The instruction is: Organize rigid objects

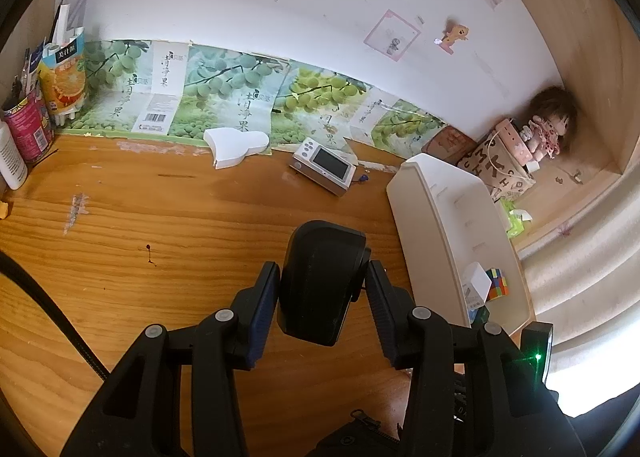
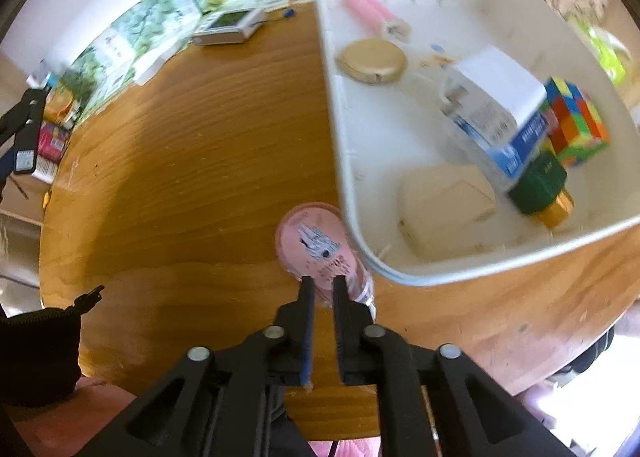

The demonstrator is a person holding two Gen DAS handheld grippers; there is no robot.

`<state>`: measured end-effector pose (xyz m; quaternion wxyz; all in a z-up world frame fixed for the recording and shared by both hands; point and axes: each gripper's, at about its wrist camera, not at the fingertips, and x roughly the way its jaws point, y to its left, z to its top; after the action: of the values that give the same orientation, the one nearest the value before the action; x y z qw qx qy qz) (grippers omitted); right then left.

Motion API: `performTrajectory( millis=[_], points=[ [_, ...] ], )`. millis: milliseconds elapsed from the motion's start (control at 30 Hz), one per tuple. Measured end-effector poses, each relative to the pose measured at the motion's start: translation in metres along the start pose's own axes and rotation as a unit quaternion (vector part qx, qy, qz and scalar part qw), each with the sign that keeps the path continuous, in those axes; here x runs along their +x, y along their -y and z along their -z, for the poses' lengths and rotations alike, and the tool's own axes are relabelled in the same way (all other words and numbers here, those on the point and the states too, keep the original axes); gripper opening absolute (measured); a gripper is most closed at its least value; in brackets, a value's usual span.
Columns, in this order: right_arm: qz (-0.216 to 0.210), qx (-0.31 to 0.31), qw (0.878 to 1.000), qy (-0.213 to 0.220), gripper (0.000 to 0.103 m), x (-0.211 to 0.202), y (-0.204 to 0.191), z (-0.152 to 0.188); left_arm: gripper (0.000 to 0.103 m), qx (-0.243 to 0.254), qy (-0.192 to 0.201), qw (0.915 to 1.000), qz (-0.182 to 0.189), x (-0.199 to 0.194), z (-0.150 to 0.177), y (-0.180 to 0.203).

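Observation:
In the left wrist view my left gripper (image 1: 323,269) is shut on a black rounded case (image 1: 320,281), held above the wooden desk (image 1: 160,241). To its right stands the white bin (image 1: 424,193). In the right wrist view my right gripper (image 2: 324,281) points down at a pink round lidded container (image 2: 312,245) on the desk, right by the white bin's (image 2: 340,129) near corner. The jaws stand a narrow gap apart over the container's near edge. Whether the pads press on it is hidden.
The bin holds a colour cube (image 2: 576,121), a blue-white box (image 2: 492,113), a cream box (image 2: 444,201), a gold disc (image 2: 372,61), a pink tube (image 2: 368,9) and a green-capped bottle (image 2: 540,185). A small screen device (image 1: 324,169) and a white box (image 1: 236,145) lie by the wall. A black zip pouch (image 2: 40,353) is near left.

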<state>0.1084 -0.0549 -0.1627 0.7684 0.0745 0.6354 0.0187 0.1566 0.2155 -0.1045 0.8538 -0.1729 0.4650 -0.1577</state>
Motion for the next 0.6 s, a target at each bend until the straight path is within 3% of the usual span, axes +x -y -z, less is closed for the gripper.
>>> performTrajectory(
  millis=[67,133,433,600],
  points=[
    [-0.004,0.007,1.000,0.000,0.045,0.001,0.001,0.000,0.048,0.000,-0.002,1.0000,0.001,0.001,0.000,0.000],
    [-0.005,0.006,1.000,0.001,0.057,0.003,-0.002,-0.002,0.048,0.000,-0.003,1.0000,0.000,0.001,0.000,0.000],
    [0.013,-0.040,0.999,-0.012,0.077,0.020,-0.029,-0.012,0.048,-0.002,-0.003,1.0000,-0.006,0.002,0.001,-0.001],
    [0.041,-0.067,0.997,-0.020,0.081,0.027,-0.045,-0.015,0.048,-0.005,-0.005,0.9999,-0.008,0.002,0.001,-0.002]
  ],
)
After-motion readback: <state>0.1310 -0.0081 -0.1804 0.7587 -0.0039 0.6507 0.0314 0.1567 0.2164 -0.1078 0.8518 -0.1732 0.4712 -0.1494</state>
